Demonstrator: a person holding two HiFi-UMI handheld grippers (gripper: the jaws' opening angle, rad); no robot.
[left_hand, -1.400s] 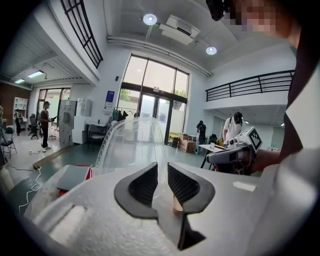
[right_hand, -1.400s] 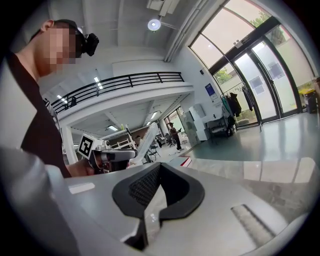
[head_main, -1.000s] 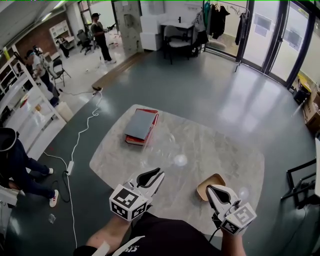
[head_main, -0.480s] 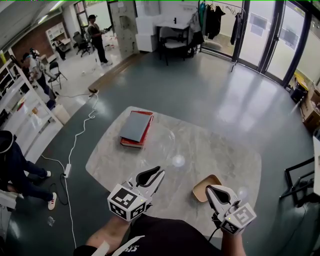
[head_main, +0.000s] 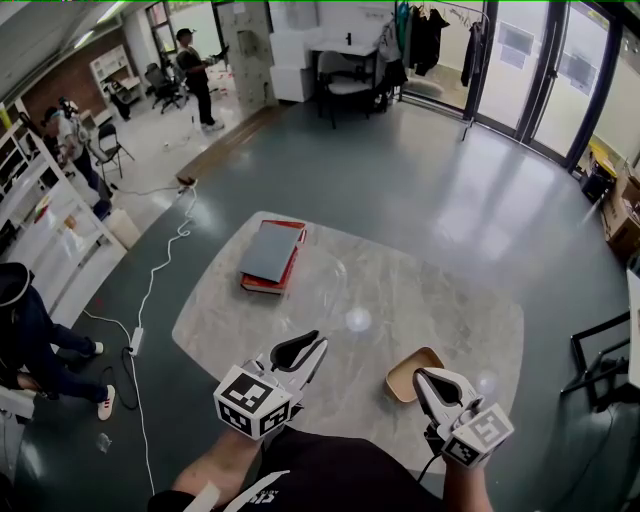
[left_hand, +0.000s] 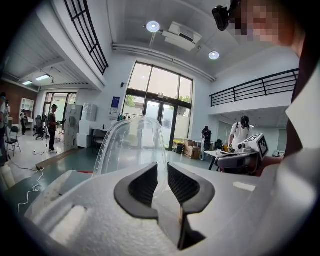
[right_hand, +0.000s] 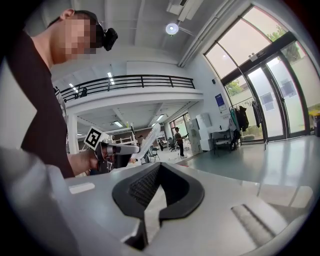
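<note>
My left gripper is shut on the rim of a clear plastic lid. The lid stands up ahead of the jaws and shows only faintly over the marble table in the head view. My right gripper hangs over the table's near edge with its jaws shut and nothing visible between them in the right gripper view. A brown paper bowl lies on the table just beyond and left of its tips. From the right gripper view, the left gripper and the lid show side-on.
A grey book on a red one lies at the table's far left corner. A cable runs over the floor to the left. People stand or sit at the far left, and a chair and desk stand at the back.
Almost nothing differs: both grippers hold the same poses, the lid stays in the left jaws, and the views have drifted only slightly.
</note>
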